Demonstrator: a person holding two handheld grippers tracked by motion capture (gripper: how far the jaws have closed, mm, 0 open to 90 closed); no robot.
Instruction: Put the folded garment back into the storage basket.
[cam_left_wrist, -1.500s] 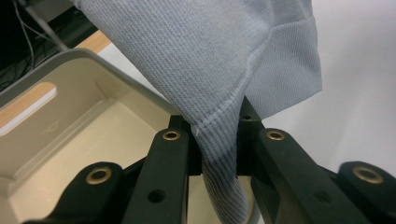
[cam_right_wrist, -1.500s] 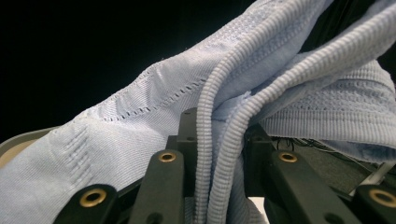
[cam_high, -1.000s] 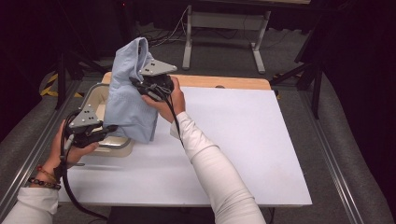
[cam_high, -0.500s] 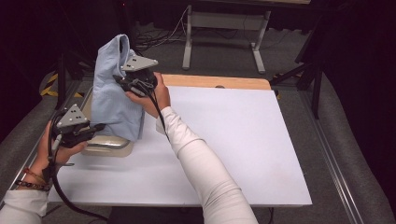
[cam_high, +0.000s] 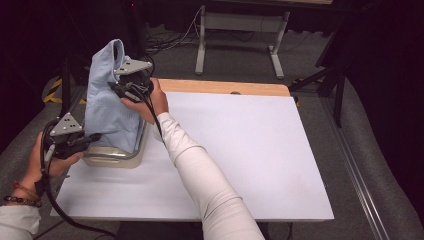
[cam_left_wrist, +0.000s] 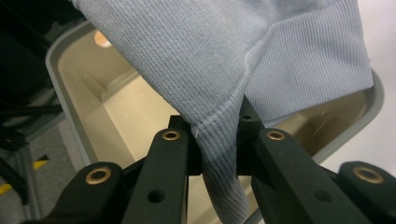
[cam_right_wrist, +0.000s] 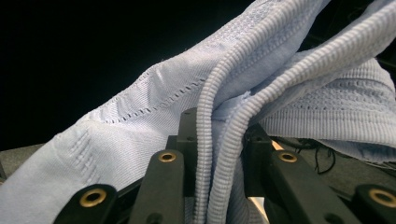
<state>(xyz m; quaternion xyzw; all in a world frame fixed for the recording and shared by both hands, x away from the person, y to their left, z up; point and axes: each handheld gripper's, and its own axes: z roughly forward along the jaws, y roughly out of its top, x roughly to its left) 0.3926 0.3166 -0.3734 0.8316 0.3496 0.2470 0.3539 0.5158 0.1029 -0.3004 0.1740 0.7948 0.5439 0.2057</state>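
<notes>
Pale-blue knit garment (cam_high: 107, 107) has drifted left over the beige bin (cam_high: 114, 159) since a second ago, both your hands carrying it (so the lowering looks close). Your left gripper (cam_left_wrist: 215, 140) pinches its lower hem and your right gripper (cam_right_wrist: 218, 135) clamps its ribbed edge up top. Around it lie the white table (cam_high: 240, 150) and a dark room.
</notes>
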